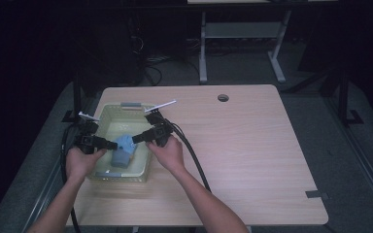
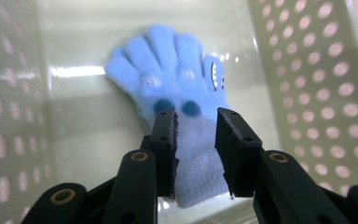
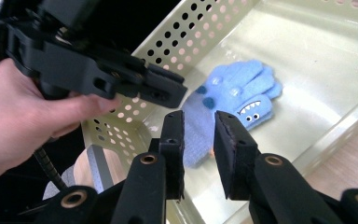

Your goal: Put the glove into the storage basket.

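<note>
The blue glove (image 2: 177, 88) lies flat on the floor of the pale perforated basket (image 1: 108, 116), fingers spread, toothy monster face up, so its pale cuff points toward you for an easy pinch. Your left gripper (image 2: 196, 133) hangs just over that cuff, jaws narrowly parted with nothing pinched as far as I can tell; your right gripper (image 3: 199, 126) hovers above it too, slightly apart and empty. No brand, label or writing is readable on glove or basket
</note>
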{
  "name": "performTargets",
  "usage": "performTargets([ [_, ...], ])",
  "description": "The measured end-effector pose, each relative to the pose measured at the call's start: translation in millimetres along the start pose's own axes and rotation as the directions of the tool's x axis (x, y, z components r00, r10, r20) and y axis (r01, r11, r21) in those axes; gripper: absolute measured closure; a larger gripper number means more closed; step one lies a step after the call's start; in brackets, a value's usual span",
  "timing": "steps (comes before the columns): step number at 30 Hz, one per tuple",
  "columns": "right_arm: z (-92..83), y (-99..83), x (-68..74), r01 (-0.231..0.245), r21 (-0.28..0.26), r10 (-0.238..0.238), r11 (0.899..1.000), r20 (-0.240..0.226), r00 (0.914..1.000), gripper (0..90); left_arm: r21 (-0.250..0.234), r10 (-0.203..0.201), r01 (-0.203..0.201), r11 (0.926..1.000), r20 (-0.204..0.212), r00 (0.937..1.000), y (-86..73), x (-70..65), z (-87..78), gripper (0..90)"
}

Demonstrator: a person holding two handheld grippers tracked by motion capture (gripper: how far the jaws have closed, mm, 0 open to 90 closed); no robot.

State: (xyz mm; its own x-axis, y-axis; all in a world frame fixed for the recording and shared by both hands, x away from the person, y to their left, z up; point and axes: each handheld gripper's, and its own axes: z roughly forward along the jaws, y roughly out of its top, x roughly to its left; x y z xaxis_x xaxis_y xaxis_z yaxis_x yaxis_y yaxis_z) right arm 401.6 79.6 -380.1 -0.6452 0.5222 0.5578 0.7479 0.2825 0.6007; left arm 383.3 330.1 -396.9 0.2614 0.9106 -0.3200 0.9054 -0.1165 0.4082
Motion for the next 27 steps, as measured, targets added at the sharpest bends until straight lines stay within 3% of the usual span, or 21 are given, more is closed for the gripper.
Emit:
performTargets([
  [4, -2.1, -0.4, 0.4, 0.006, -0.001, -0.006, 1.000, -0.006, 1.0000, 72.5, 0.071, 0.030, -0.029, 0.9971, -0.016, 0.9994, 1.8, -5.6, 15.3, 67.0],
  [6, -2.9, -0.4, 0.6, 0.012, 0.000, -0.012, 1.000, -0.008, 0.9999, 72.5, 0.100, 0.047, -0.042, 0.9941, -0.048, 0.9977, 2.4, -7.0, 21.1, 65.1],
  [9, -3.7, -0.3, 0.6, 0.007, -0.004, -0.007, 1.000, -0.011, 0.9999, 72.5, 0.153, 0.083, -0.070, 0.9857, -0.081, 0.9932, 3.7, -4.8, 26.9, 65.2],
  [12, -4.4, -0.2, -0.5, 0.006, -0.001, -0.006, 1.000, -0.007, 1.0000, 72.0, 0.136, 0.074, -0.063, 0.9886, -0.077, 0.9943, 4.6, -6.4, 25.6, 64.4],
  [18, -6.8, 0.4, -2.2, 0.009, -0.008, -0.009, 1.000, -0.012, 0.9999, 70.1, 0.046, 0.022, -0.022, 0.9987, 0.006, 0.9997, 2.5, -4.8, 12.8, 61.2],
  [27, -18.1, -0.1, -4.3, 0.006, -0.024, -0.007, 1.000, -0.026, 0.9996, 65.6, -0.067, 0.019, -0.013, 0.9977, 0.084, 0.9963, 0.1, -2.5, -6.8, 57.1],
])
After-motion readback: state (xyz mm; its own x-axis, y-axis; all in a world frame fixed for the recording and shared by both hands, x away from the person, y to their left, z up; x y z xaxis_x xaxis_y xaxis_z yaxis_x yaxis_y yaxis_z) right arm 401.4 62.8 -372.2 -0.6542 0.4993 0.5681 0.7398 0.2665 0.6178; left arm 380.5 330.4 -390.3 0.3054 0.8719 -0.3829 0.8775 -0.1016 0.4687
